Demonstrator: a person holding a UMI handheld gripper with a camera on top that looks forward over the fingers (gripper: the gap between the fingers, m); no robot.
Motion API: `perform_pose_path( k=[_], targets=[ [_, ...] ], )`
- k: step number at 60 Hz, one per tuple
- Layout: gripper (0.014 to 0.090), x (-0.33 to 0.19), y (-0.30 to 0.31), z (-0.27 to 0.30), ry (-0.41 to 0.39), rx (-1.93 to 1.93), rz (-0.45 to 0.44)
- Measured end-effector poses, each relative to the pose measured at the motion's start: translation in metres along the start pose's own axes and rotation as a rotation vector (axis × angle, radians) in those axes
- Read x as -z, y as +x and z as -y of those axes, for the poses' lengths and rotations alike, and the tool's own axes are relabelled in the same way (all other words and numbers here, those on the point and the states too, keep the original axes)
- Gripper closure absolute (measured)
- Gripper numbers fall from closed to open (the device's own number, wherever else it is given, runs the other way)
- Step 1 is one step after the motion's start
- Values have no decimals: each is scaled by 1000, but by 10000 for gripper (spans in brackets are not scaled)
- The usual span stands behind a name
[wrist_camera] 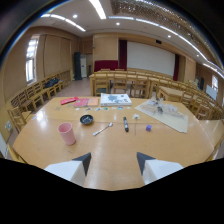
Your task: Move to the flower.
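Tongs [114,161] hover over the table [115,145], fingers wide apart, nothing held.
Pink cup [66,133] far left; flower unidentifiable.

Wooden table [115,150], pale and wide. Pink cup [66,133] standing upright on it; right of the cup and slightly beyond, a dark bowl [86,119], a spoon [102,129], a black marker [125,124], a small purple piece [148,128]. Far beyond the cup, red papers [80,102] and a book [115,99] (a clear plastic sheet [165,114] further right).
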Motion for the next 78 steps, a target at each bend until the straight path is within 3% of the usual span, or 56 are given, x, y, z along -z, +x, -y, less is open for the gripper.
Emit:
perform_pose_path(
  k=[11,12,17,36,45,58,78],
  targets=[
    [182,14,-6,29,-22,16,-2],
    [183,7,2,6,-18,18,-2],
    [180,9,3,11,-24,28,-12],
    [184,-34,57,7,-38,29,-54],
    [184,-87,84,23,-35,11,-55],
    [182,-200,117,62,-34,5,-36],
    [183,-347,154,69,-114,-38,-15]
  ],
)
